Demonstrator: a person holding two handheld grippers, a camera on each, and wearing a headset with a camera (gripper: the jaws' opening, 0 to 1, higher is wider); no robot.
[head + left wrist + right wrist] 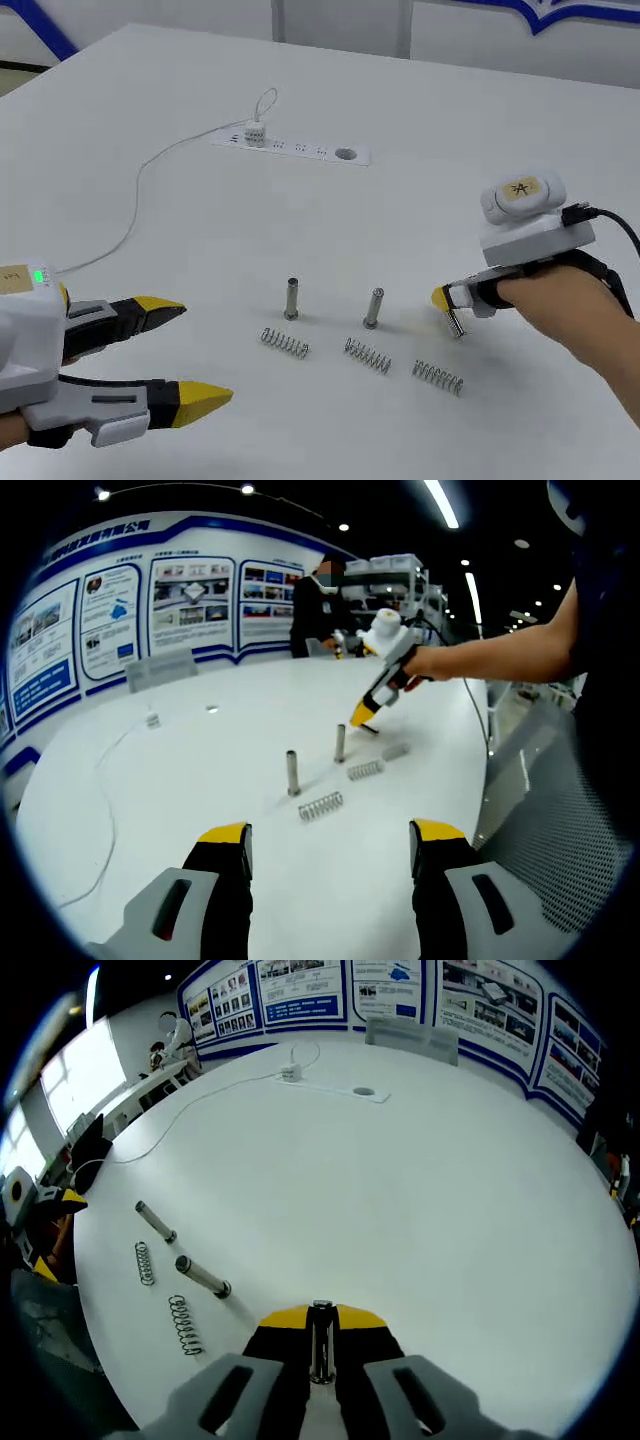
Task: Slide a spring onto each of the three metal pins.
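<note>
Clamping a pin (455,324), right gripper (446,298) sits near springs (437,377); left gripper (208,353) gapes.

**A:** What sits nearest?

**B:** The left gripper (330,832). Its two black fingers with yellow tips (225,835) are spread wide, with only the round white table (180,780) between them.

**A:** And farther out?

**B:** Two upright grey metal pins, one nearer (293,773) and one farther and to the right (340,742). Three coiled wire springs lie flat on their right: one just beside the near pin (321,805), one beside the far pin (366,770), and the last farther on (396,751).

**A:** The other gripper?

**B:** The white, yellow-tipped right gripper (363,715) is held in a person's hand (430,663). It points down, just beyond the far pin. Its grip is too small to read.

**A:** Behind it?

**B:** Blue-and-white wall posters (190,600).
</note>
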